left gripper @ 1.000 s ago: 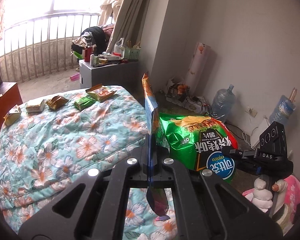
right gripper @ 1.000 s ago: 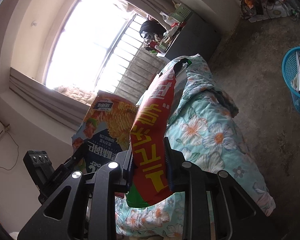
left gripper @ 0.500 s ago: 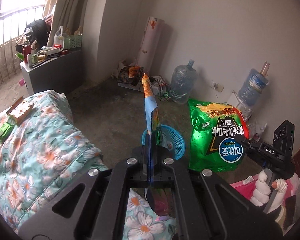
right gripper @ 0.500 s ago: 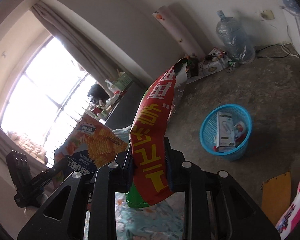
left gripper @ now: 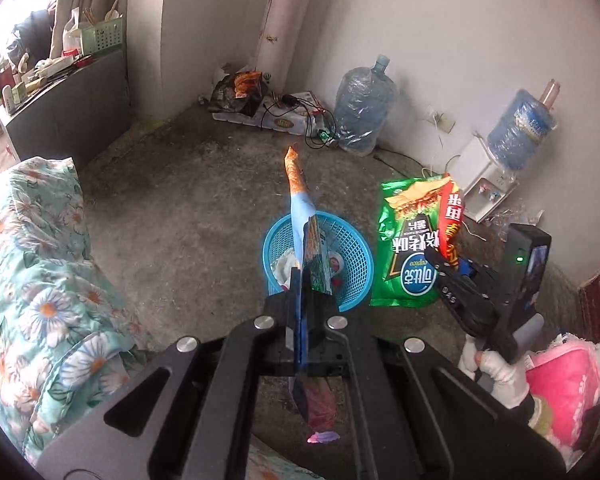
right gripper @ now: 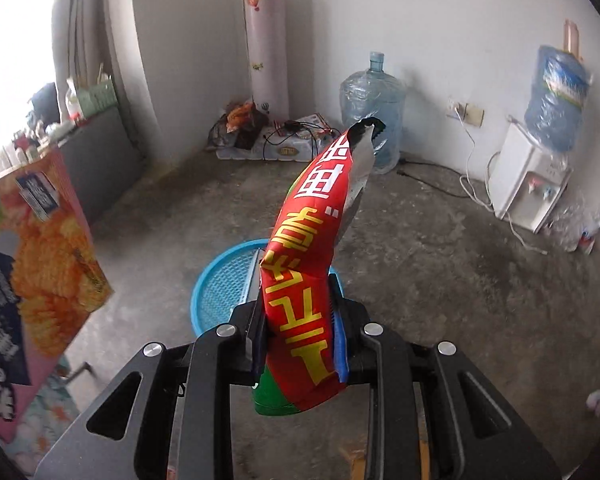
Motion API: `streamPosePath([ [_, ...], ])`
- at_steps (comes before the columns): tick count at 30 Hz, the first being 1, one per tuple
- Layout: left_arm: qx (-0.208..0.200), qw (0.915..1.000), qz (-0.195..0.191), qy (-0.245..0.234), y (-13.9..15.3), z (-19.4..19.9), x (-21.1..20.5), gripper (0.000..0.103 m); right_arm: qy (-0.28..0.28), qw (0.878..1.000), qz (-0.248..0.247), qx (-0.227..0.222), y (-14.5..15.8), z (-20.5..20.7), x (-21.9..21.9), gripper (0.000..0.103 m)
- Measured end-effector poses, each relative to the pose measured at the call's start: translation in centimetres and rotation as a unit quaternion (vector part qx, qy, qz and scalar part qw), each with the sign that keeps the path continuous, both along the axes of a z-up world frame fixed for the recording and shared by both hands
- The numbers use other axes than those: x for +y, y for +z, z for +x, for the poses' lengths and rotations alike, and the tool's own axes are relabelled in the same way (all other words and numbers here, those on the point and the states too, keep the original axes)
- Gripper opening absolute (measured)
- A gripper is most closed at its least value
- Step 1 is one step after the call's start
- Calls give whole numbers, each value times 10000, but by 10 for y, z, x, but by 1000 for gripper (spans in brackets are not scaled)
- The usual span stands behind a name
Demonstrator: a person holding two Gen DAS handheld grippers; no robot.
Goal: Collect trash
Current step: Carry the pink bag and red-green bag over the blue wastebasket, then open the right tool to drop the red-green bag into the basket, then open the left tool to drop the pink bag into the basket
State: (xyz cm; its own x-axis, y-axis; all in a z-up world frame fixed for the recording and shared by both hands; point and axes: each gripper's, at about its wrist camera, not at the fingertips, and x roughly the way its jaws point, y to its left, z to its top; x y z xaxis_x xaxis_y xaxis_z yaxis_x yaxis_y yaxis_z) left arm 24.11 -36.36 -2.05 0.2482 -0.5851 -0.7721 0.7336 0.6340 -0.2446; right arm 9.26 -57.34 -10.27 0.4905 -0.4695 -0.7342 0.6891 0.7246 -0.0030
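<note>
My left gripper [left gripper: 302, 300] is shut on a blue-and-orange snack bag [left gripper: 305, 224], seen edge-on, held above a blue mesh waste basket [left gripper: 352, 256] on the floor. My right gripper [right gripper: 298, 312] is shut on a red-and-green chip bag [right gripper: 308, 264], also above the basket [right gripper: 224, 284]. In the left wrist view the right gripper [left gripper: 446, 268] holds that green chip bag [left gripper: 410, 256] just right of the basket. The left hand's bag [right gripper: 32, 280] shows at the left edge of the right wrist view. The basket holds some trash.
A floral quilt on the bed [left gripper: 32, 280] lies at left. A grey cabinet [left gripper: 68, 100] stands by the window. Water jugs [left gripper: 364, 108], a dispenser [right gripper: 528, 184], cables and a box [left gripper: 268, 116] line the wall. A pink cloth [left gripper: 564, 384] lies at right.
Both grippers swung from the bed toward the room's corner and down. The blue basket now lies right below both held bags and looks closer.
</note>
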Motion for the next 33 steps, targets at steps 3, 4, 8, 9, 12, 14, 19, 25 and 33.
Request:
streamPosePath([
  [3,21,10000,68,37,-9,10,-8,0,55,9970,-486,600,-36,44,-6,27],
  [4,44,9999,82,58,-12,14,-10,0,101,9950,-615,781,-51,58,-7,28],
  [8,97,9998,115,101,-22,26,-18,0,513,9889,-389,1337,-115,101,-11,37],
  [9,112,9998,123,105,-24,29,-20,0,581,9900,-28,1289,-127,105,-16,38],
  [12,135,9997,167,117,-30,34,-27,0,345,9910,1077,716,-140,94,-30,47],
  [14,133,9997,203,101,-34,38,-32,0,85,9820,1884,-75,-141,73,-40,50],
  [19,169,9996,234,43,-41,39,-46,0,-333,9388,3047,-1573,-143,20,-50,57],
  [25,318,9994,76,-54,-42,32,-61,0,-607,9100,3472,-2185,-153,-5,-76,57],
  [33,309,9989,-21,-360,-48,16,-116,0,-966,8811,3712,-2767,-157,-51,-85,57],
])
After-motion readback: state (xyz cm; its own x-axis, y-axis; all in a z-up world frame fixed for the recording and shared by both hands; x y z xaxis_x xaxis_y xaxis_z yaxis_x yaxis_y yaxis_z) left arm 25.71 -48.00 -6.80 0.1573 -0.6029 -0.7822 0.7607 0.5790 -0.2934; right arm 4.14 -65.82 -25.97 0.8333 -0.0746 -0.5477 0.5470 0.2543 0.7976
